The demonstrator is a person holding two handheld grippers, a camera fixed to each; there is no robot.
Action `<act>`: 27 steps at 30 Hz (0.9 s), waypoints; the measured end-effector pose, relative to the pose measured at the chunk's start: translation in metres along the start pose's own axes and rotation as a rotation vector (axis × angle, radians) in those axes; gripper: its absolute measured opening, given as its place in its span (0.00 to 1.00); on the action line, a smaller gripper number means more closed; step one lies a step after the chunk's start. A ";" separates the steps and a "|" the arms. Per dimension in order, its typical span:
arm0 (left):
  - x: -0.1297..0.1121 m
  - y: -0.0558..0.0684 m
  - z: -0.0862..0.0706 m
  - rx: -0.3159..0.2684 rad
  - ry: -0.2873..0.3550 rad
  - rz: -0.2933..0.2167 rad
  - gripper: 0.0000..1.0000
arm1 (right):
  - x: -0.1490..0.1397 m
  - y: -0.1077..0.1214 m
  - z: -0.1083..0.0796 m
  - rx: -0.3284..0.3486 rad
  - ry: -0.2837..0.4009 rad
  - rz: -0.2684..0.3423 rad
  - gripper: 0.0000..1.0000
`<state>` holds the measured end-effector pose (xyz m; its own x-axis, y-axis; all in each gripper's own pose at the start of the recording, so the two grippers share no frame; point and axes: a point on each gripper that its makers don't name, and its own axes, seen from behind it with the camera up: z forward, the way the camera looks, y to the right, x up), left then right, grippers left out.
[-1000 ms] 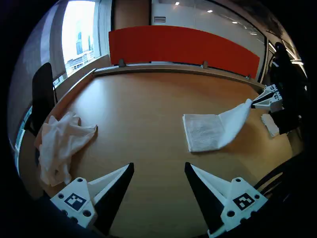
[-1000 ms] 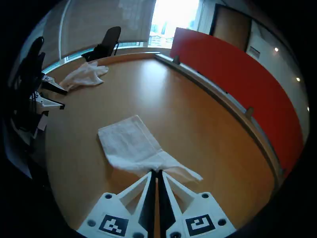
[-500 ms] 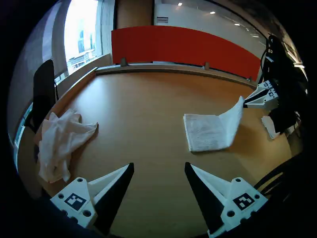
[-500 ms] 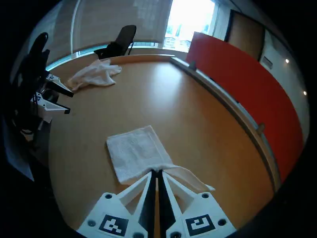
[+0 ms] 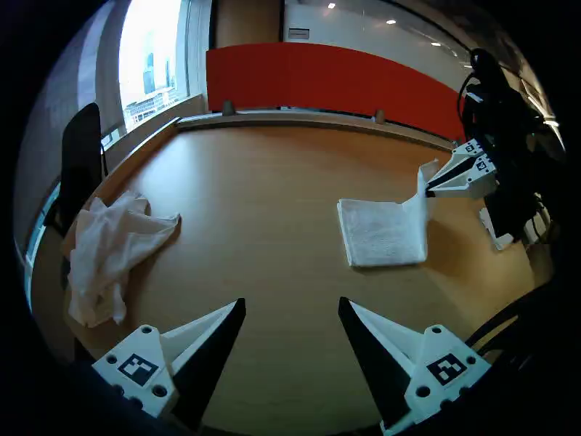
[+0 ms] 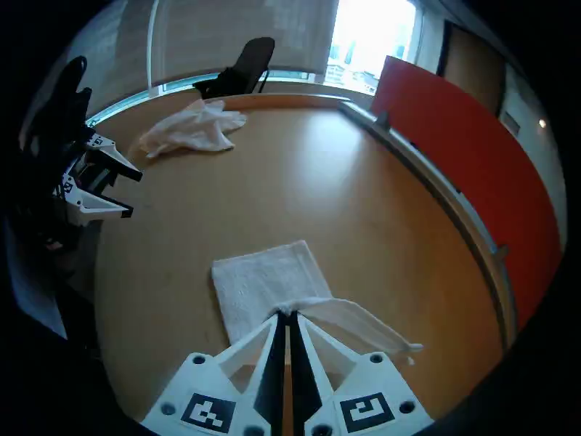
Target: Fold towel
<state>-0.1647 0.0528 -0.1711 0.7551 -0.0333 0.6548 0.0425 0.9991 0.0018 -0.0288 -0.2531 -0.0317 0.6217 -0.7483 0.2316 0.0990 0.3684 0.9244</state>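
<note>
The right gripper (image 6: 289, 316) was clamped tight on the free edge of the towel (image 6: 263, 282), both fingers pinching the cloth. Over the last second it had lifted that flap higher and swung it further across the half lying flat on the table (image 5: 254, 182), so the fold looked about halfway over. It reached in low, tips angled slightly down. The left gripper (image 5: 290, 301) hovered wide open and empty, well apart from the towel, with a crumpled cloth (image 5: 109, 243) on its other side.

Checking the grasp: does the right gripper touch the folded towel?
Touching. In the right gripper view, the right gripper pinches the folded towel at its edge.
</note>
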 end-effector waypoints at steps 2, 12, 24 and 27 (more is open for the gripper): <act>-0.002 0.000 0.000 0.000 -0.002 0.000 0.95 | 0.004 -0.006 0.009 0.018 -0.003 -0.001 0.03; -0.006 -0.002 -0.002 0.005 -0.006 0.002 0.95 | 0.015 -0.041 0.055 0.105 -0.026 -0.006 0.03; -0.009 -0.003 -0.003 0.008 -0.011 -0.002 0.95 | 0.005 -0.051 0.069 0.129 -0.038 0.014 0.06; -0.009 -0.003 -0.003 0.008 -0.011 0.000 0.95 | 0.004 -0.050 0.069 0.125 -0.032 0.022 0.11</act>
<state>-0.1697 0.0502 -0.1787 0.7476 -0.0330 0.6634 0.0369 0.9993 0.0081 -0.0845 -0.3127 -0.0556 0.5970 -0.7590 0.2599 -0.0135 0.3144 0.9492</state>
